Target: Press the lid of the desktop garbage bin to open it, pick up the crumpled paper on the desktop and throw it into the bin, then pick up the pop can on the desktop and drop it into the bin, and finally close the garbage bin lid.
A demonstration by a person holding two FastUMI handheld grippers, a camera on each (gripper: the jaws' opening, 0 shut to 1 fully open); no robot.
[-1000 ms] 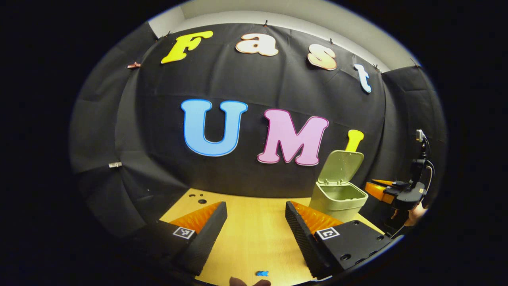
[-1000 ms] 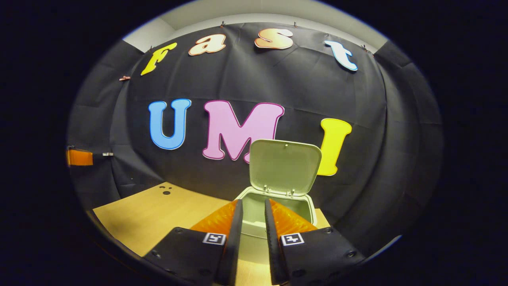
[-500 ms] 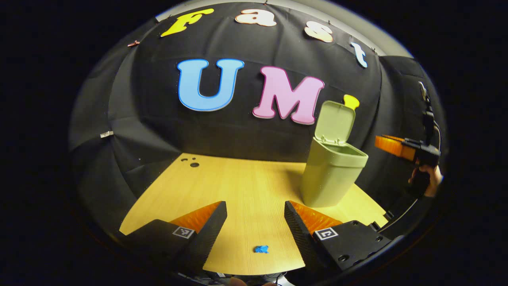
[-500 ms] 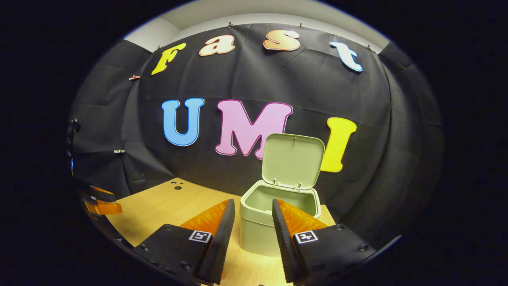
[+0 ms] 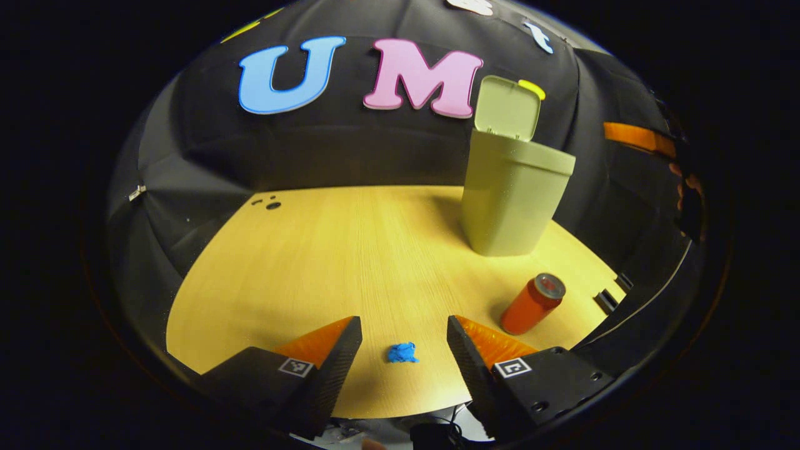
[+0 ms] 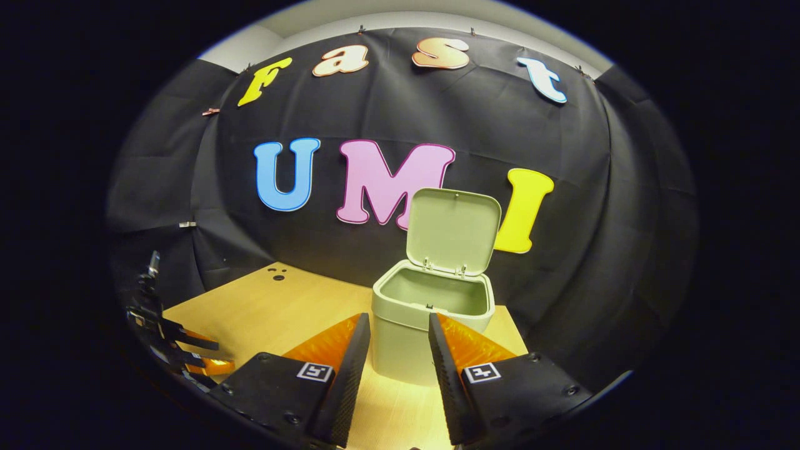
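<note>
Bin (image 6: pixel 431 325) lid (image 6: pixel 453 230) open: our left gripper (image 5: pixel 400 350), jaws released, frames the crumpled paper (image 5: pixel 402 352); next we descend and clench. Right gripper (image 6: pixel 398 350) jaws released.

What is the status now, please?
Left gripper jaws open, above the crumpled paper. Right gripper open, empty, facing the bin. Lid up. Pop can upright on the desk. Nothing in the way.

I am working in a recording booth: black cloth wall (image 6: pixel 562 206) hung by clips around a pale wooden worktop (image 5: pixel 350 250), plain white room wall (image 6: pixel 431 15) above.
</note>
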